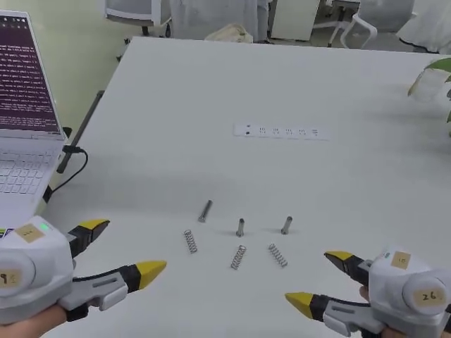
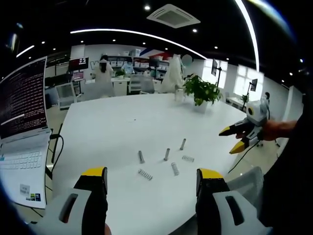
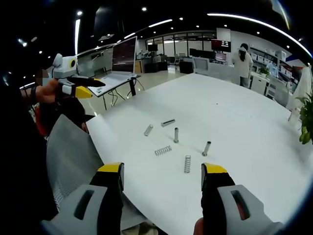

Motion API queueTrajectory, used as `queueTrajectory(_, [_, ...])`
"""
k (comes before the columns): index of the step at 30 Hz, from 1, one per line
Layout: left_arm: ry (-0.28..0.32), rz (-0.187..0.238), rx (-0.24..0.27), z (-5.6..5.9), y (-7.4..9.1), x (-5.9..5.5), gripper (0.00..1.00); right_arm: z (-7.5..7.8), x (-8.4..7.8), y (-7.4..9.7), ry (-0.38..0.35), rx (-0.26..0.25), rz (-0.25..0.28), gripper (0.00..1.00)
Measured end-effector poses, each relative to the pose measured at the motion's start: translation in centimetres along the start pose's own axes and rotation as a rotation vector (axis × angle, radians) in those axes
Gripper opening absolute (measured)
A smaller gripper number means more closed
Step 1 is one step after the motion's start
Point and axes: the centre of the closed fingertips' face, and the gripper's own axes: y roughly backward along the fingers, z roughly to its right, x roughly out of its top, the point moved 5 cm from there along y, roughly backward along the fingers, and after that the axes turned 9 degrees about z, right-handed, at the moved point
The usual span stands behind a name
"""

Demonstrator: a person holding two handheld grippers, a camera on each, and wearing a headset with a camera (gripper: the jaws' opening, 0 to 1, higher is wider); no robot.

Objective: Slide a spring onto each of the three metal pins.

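Left tool (image 1: 134, 245) sits bottom left with its yellow-tipped jaws wide apart and nothing between them; right tool (image 1: 308, 276) is bottom right, same deal. Just past them, lower middle, three springs (image 1: 238, 257) lie loose on the white surface (image 1: 176, 91). Right behind those are the three pins (image 1: 240, 227): middle and right ones are standing, the left one looks tipped over, hard to say. Farther up there's a power strip (image 1: 280, 132), and a laptop (image 1: 21, 105) at upper left.

White-grey left tongs (image 1: 134, 245) and right tongs (image 1: 309, 277), yellow-tipped black jaws, tan numbered stickers (image 1: 400, 260) on housings
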Motion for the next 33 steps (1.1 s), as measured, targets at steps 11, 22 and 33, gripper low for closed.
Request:
queueTrajectory(11, [-0.001, -0.004, 0.001, -0.06, 0.06, -0.11, 0.71, 0.02, -0.2, 0.07, -0.005, -0.003, 0.0, 0.62])
queueTrajectory(22, [-0.001, -0.003, 0.0, -0.12, -0.12, -0.08, 0.71, -0.1, -0.25, 0.03, -0.006, -0.003, -0.002, 0.62])
queueTrajectory(33, [-0.003, -0.008, -0.003, -0.5, -0.43, -0.24, 0.7, -0.05, -0.19, 0.03, -0.006, -0.004, -0.008, 0.62])
